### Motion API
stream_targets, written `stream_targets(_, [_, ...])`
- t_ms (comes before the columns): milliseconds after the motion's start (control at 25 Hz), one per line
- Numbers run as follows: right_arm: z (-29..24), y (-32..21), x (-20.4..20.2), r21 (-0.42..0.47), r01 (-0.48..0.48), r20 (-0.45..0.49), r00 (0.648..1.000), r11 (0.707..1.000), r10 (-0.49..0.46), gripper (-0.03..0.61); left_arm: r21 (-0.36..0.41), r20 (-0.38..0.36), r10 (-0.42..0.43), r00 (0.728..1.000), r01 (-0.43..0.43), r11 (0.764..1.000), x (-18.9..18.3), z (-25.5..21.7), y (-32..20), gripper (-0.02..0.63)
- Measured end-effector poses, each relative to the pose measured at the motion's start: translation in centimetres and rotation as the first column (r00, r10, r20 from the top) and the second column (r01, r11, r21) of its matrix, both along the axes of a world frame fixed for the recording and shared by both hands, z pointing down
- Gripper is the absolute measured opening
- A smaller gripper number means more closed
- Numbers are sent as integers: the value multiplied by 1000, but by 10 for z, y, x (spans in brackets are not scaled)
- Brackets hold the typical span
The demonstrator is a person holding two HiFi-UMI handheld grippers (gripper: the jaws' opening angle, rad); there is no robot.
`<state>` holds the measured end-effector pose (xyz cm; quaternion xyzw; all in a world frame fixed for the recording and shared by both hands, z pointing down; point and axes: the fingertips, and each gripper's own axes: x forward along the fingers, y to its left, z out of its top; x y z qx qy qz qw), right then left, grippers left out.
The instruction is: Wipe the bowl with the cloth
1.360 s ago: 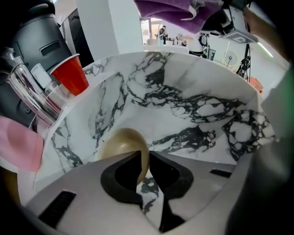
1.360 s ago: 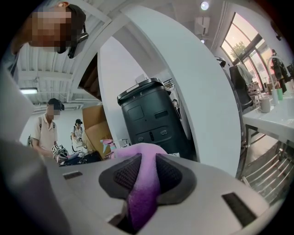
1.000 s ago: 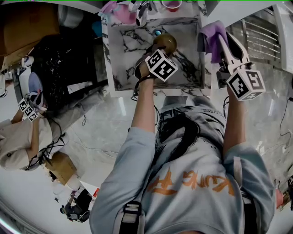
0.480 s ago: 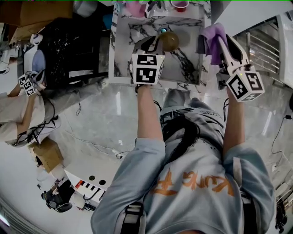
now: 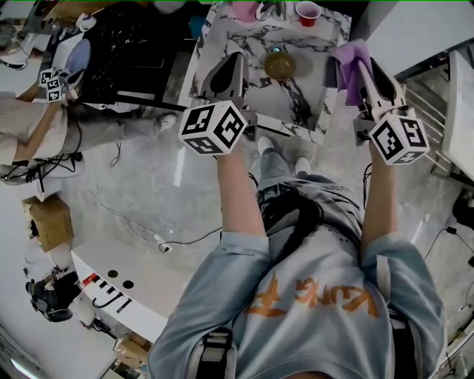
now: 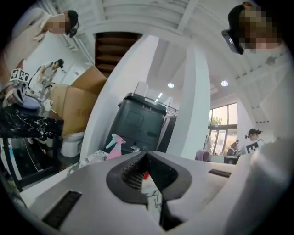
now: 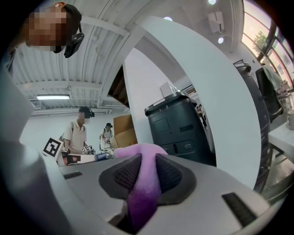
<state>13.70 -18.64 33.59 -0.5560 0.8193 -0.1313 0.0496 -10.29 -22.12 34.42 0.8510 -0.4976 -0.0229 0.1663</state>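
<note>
Nearest us, our left gripper [image 5: 237, 62] has just been closing its jaws, and they now meet with nothing between them. Our right gripper [image 7: 144, 160] is clamped on the purple cloth [image 7: 143, 188], which bunches above the pads and hangs down below them. Beyond both tips lies the marble table [image 5: 300, 107]. The brown bowl [image 5: 280, 65] sits upright on it, between the two grippers in the head view and touching neither; the cloth is well apart from it. At the table's far edge stand a red cup [image 5: 307, 12] and a pink spray bottle [image 6: 115, 146]. Behind them we see a dark bin [image 6: 138, 124].
</note>
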Motion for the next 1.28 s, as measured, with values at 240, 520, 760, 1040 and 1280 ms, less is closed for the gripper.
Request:
stream_targets(240, [-40, 6, -27, 82, 79, -30, 997, 993, -77, 110, 111, 29, -117, 993, 113, 987, -18, -49, 37, 24])
stream_targets(520, [-70, 10, -66, 146, 153, -32, 988, 977, -149, 111, 188, 68, -255, 965, 238, 953, -53, -82, 77, 25])
stream_targets(760, [-85, 21, -104, 184, 232, -64, 973, 955, -223, 112, 222, 92, -327, 941, 301, 928, -77, -95, 102, 24])
stream_targets(1040, [-91, 27, -107, 190, 234, -86, 971, 953, -221, 112, 232, 99, -344, 934, 315, 920, -81, -99, 112, 25])
stream_targets(1280, [-97, 30, -105, 214, 233, -85, 972, 949, -220, 112, 228, 94, -333, 938, 305, 925, -79, -99, 111, 25])
